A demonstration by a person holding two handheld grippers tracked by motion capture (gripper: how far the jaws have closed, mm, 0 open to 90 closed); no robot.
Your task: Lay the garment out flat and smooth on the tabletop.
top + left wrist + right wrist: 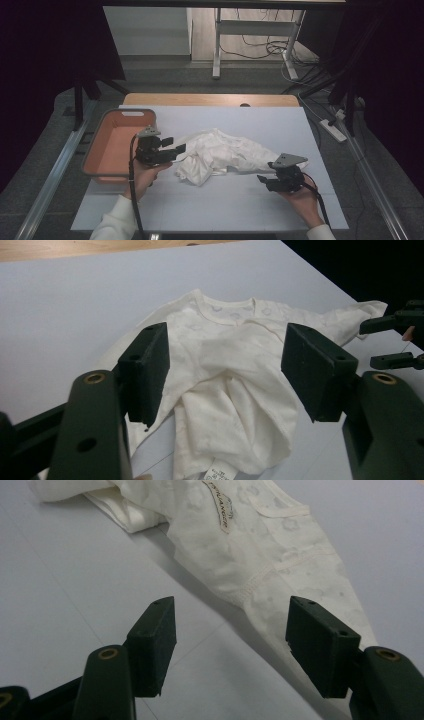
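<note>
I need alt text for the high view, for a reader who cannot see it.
A crumpled white garment lies on a grey table; a person's left gripper and right gripper, both open, sit at its two ends. An orange basket stands at the left.

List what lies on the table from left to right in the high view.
Salmon-pink plastic tub with grey rim → left gripper → crumpled white cloth garment → right gripper, both with jaws open.
</note>
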